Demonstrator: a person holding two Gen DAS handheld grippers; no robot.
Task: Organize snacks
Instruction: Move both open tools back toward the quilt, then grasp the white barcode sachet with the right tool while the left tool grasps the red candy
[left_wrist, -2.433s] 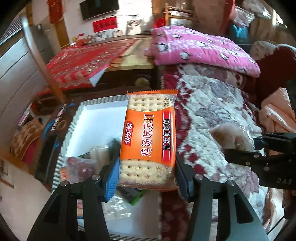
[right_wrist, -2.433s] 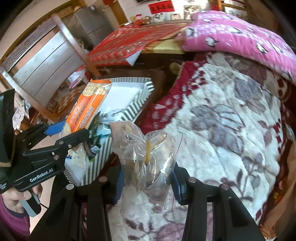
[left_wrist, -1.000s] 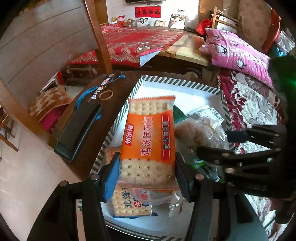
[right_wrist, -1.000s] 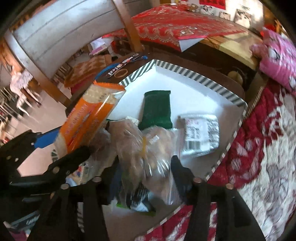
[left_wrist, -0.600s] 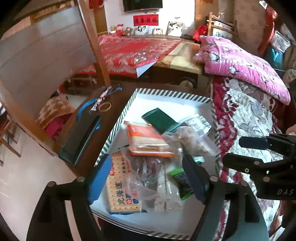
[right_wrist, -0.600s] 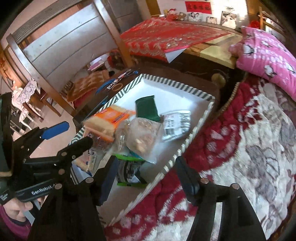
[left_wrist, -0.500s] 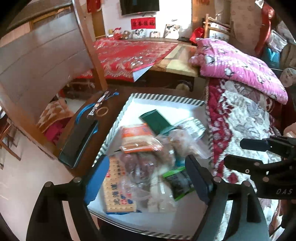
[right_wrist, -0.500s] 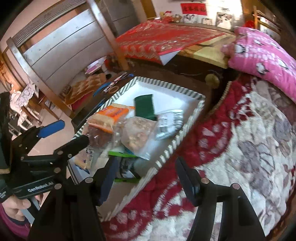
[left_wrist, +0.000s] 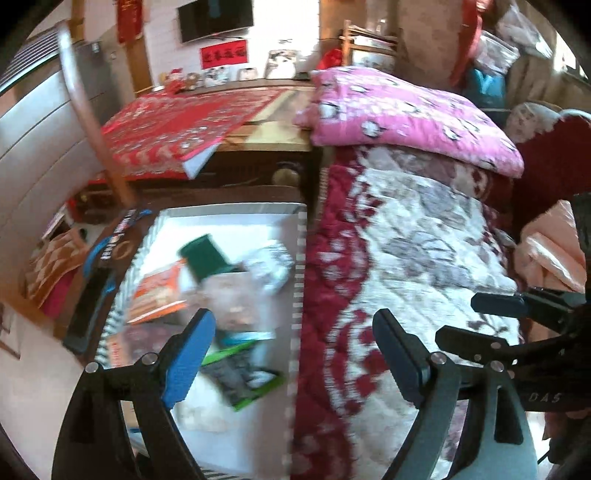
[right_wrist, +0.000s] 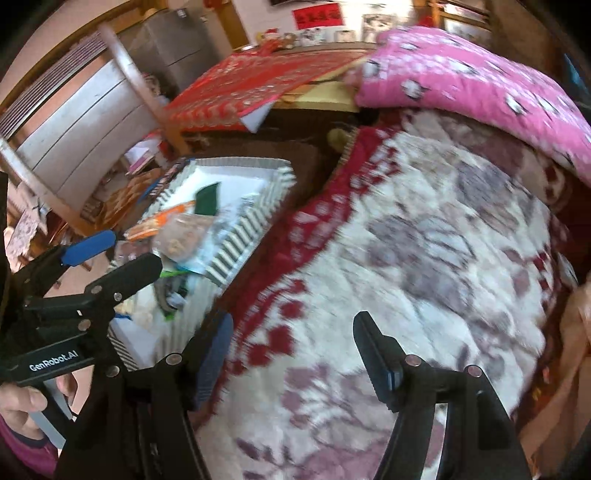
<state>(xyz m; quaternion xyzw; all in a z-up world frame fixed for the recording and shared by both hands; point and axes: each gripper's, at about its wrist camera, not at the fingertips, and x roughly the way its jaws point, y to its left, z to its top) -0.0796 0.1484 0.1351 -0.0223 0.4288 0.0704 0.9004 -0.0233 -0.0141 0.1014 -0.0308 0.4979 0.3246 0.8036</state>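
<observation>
Two grippers hang empty over the quilt (left_wrist: 424, 258): the left gripper (left_wrist: 291, 347) spread wide with nothing between its fingers, the right gripper (right_wrist: 291, 350) with its jaws opening on nothing. Snacks lie heaped in the striped tray (left_wrist: 301, 258) at nine o'clock, the orange cracker pack (left_wrist: 159, 291) beside a green packet (left_wrist: 205, 254), likely gathered there to keep them together. From twelve to three the quilt offers open room, bounded by the tray's rim and the pink pillow (left_wrist: 406, 110)

A lived-in home: a quilted floral bedspread (left_wrist: 424, 258) under a pink pillow (left_wrist: 406, 110), a wall-mounted television (left_wrist: 216, 16), and red festive hangings (blurred) (left_wrist: 224, 57).
</observation>
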